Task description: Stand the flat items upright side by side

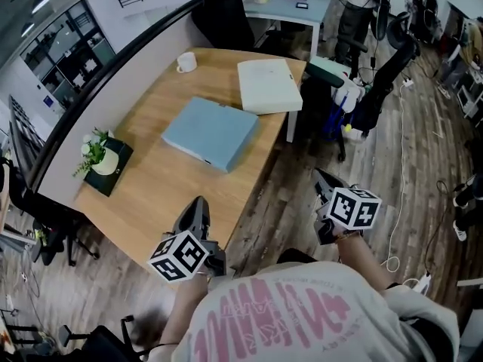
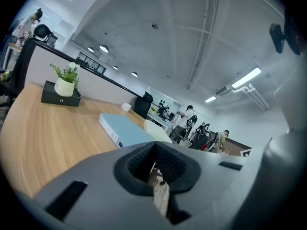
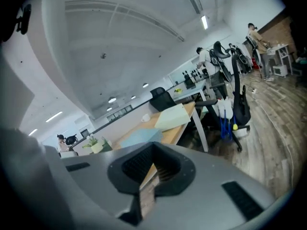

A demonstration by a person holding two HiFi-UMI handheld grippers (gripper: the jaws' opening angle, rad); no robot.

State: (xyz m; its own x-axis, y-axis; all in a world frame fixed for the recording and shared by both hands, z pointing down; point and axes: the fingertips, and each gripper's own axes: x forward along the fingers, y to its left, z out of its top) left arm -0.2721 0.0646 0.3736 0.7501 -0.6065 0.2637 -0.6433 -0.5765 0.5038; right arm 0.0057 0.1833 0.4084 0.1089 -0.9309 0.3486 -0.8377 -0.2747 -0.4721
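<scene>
Approach step, we judge: the flat pale-blue binder [image 1: 211, 133] lies mid wooden tabletop [image 1: 143, 181], the flat cream binder [image 1: 269, 85] at its one o'clock. Our left hand-held gripper [image 1: 198, 211] and right hand-held gripper [image 1: 327, 188], pressed together and empty (both short of the binders), must spread next.

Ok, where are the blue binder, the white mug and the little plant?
blue binder [image 1: 211, 133], head view, middle of its flat cover.
white mug [image 1: 186, 63], head view, its side.
potted plant [image 1: 106, 163], head view, its white pot.
</scene>
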